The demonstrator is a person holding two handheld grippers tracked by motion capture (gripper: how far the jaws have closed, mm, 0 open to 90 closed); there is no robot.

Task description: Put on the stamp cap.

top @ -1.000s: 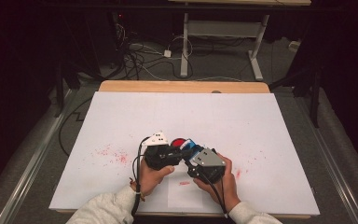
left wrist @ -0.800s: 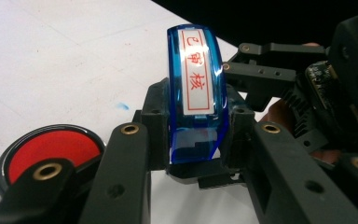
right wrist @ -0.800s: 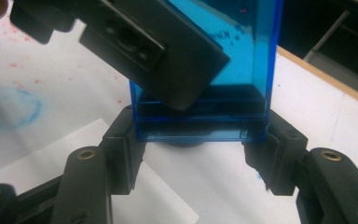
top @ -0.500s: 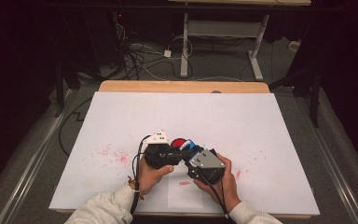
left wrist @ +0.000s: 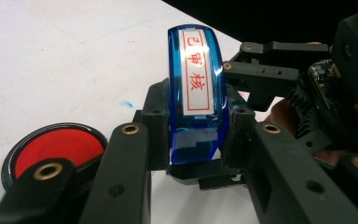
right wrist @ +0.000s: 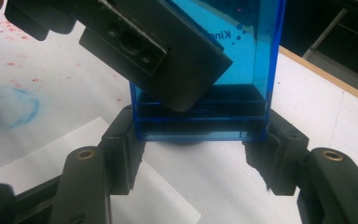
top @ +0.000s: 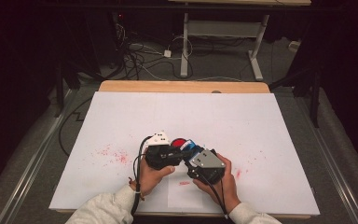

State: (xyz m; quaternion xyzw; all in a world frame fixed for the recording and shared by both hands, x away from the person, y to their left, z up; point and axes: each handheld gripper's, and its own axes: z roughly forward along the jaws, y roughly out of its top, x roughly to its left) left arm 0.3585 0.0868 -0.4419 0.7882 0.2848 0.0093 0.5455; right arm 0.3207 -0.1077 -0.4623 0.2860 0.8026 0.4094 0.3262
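A translucent blue stamp with a white label of red characters stands between the jaws of my left gripper, which is shut on its lower part. In the right gripper view the same blue stamp sits between the pads of my right gripper, which close on its two sides; a finger of the left gripper presses across its face. From the high view both grippers meet at the stamp near the table's front middle. A round red ink pad lies beside it.
A white sheet covers the table, with red ink specks at the left and right. A small paper slip lies under the hands. A faint blue ring mark shows on the sheet. Cables and a desk frame stand beyond the far edge.
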